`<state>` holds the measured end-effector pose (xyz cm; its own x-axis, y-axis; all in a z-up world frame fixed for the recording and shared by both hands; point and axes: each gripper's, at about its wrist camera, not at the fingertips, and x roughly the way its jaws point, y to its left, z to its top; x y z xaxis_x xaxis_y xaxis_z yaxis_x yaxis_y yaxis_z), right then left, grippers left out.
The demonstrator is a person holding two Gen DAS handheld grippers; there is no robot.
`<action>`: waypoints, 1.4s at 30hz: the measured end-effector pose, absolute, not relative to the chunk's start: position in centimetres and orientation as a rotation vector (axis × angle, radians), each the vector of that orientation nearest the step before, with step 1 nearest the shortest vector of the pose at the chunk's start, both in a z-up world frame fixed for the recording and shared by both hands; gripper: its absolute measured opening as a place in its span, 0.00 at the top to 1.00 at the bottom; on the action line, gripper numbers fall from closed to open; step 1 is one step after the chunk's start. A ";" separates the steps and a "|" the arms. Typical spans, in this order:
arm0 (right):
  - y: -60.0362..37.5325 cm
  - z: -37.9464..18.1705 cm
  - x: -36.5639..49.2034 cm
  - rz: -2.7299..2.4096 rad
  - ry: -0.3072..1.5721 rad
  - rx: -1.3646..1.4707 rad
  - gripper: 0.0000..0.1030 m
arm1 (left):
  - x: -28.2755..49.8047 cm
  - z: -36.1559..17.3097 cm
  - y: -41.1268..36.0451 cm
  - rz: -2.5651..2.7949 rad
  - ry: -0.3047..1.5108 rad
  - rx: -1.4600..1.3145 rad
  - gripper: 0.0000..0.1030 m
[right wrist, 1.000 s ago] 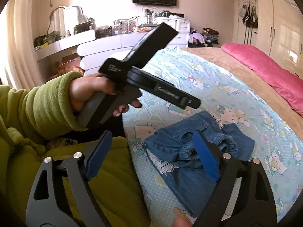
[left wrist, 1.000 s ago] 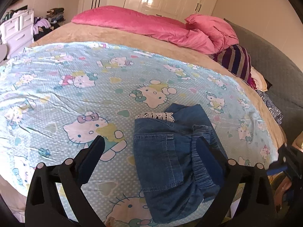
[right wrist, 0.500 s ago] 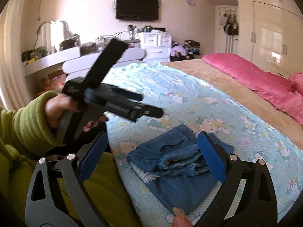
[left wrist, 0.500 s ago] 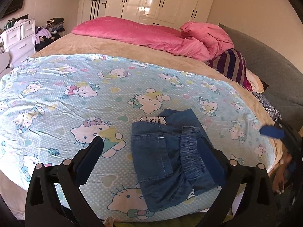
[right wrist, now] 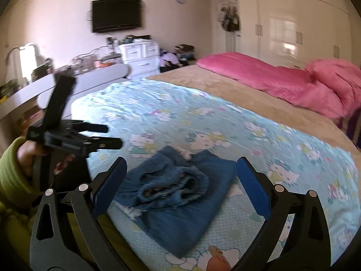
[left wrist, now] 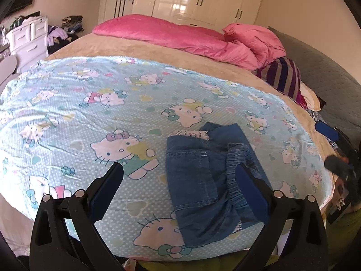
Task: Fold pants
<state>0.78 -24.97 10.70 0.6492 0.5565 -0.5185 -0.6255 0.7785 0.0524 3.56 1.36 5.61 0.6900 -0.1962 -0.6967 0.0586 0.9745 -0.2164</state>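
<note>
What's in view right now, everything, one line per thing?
pants: one, blue denim, folded near the sheet's front edge
sheet: one, light blue with cartoon cats, spread over the bed
blanket: one, pink, far side of the bed
striped cloth: one, purple and tan, beside the blanket
drawers: one, white, by the wall
television: one, black, on the wall
left gripper: open, above the sheet
right gripper: open, above the pants

Left claw (left wrist: 179, 184): black plastic arms with triangular cut-outs, silver screw heads, blue textured pads (left wrist: 251, 193). Right claw (right wrist: 181, 185): identical build. Left hand (right wrist: 28, 157): bare skin, covered to the wrist by a ribbed olive-green sleeve (right wrist: 11, 174).
</note>
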 end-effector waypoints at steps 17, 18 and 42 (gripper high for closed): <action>-25.6 3.8 7.5 0.535 0.834 -0.023 0.11 | 6.5 -0.7 0.9 -0.162 0.955 -0.249 0.04; -25.5 3.2 8.0 0.538 0.862 -0.008 0.11 | 6.6 -1.0 0.8 -0.164 0.963 -0.250 0.04; -24.4 -2.7 11.7 0.696 1.026 0.099 0.39 | 9.3 -3.8 -1.5 -0.237 0.990 -0.295 0.21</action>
